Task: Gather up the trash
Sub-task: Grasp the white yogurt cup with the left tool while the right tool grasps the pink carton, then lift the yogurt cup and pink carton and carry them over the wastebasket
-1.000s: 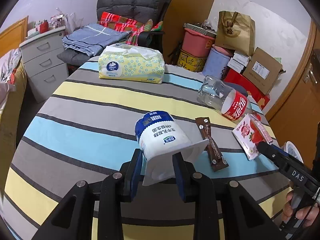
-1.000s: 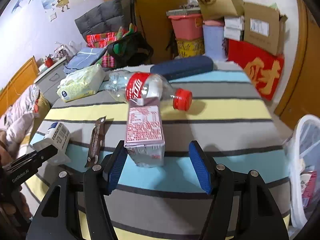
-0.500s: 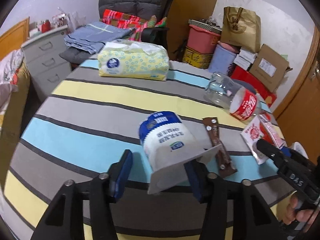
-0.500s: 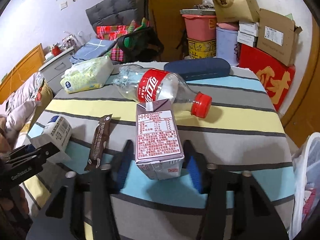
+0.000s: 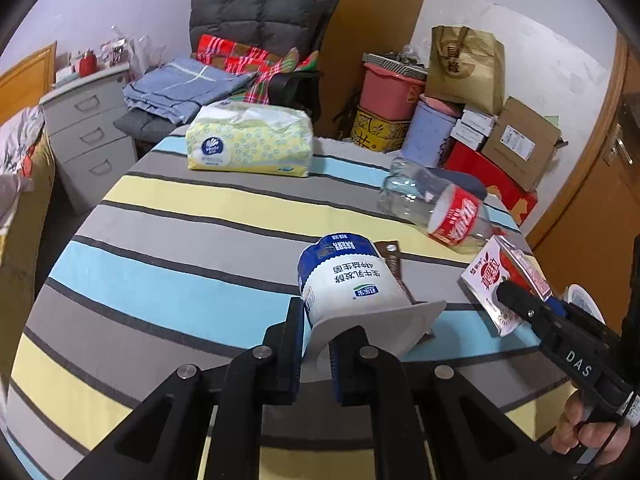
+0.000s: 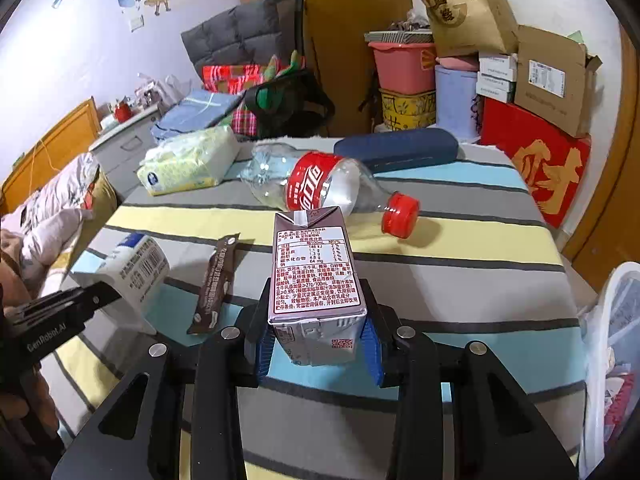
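Both grippers closed since before, each now pinching trash.
Left gripper [image 5: 316,344] clamps the cup [image 5: 348,284] rim, seemingly lifted; right gripper [image 6: 318,344] squeezes the carton [image 6: 314,280].

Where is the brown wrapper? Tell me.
In the right wrist view the brown wrapper lies flat on the striped table, left of centre, between the yogurt cup and the milk carton.

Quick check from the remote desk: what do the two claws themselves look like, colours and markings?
Both are matte black two-finger tools with angular cut-out arms, round silver rivets and blue pads inside the fingertips. The left claw reads "GenRobot.AI" in white along its side, seen from the right wrist camera; the right claw reads "DAS" in white, seen from the left one. No cables or sleeves show.
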Tool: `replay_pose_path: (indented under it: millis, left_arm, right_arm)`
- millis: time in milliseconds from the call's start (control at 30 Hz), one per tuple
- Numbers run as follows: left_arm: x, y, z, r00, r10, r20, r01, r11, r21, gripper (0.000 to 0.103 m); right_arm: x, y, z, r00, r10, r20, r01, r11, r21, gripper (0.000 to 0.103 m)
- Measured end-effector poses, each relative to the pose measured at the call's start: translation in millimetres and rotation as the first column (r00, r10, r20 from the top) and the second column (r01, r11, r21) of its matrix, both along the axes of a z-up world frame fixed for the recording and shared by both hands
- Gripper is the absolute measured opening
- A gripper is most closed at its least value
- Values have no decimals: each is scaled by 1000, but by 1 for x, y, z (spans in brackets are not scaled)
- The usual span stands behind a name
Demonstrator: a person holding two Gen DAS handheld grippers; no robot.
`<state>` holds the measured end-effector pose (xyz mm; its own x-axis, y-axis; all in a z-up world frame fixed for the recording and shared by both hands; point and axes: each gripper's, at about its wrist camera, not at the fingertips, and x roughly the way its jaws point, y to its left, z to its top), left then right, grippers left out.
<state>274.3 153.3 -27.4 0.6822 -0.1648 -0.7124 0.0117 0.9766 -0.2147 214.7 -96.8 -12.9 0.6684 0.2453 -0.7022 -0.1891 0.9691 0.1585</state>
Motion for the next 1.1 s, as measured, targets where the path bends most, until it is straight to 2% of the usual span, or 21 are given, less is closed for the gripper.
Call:
replay_pose_path:
  millis: [333,533,833,1100]
  left_arm:
    - [-32,-35,34,996,-64,69,62,998,19,11]
    - [-46,-70,52,987,-117,106,116,993,20,11]
    - [-62,-127,61,972,-199,123,198,980,24,11]
    - [-70,-194,72,940,-308,145,307,951,29,11]
  right_arm:
    - [-24,-22,20,998,-32,47,29,998,50,38]
    - [-38,-44,32,994,-73,80,69,996,48,38]
    - [-59,-86,42,982,-150,115,145,988,50,38]
    - [-78,-126,45,964,-232,132,225,972,67,38]
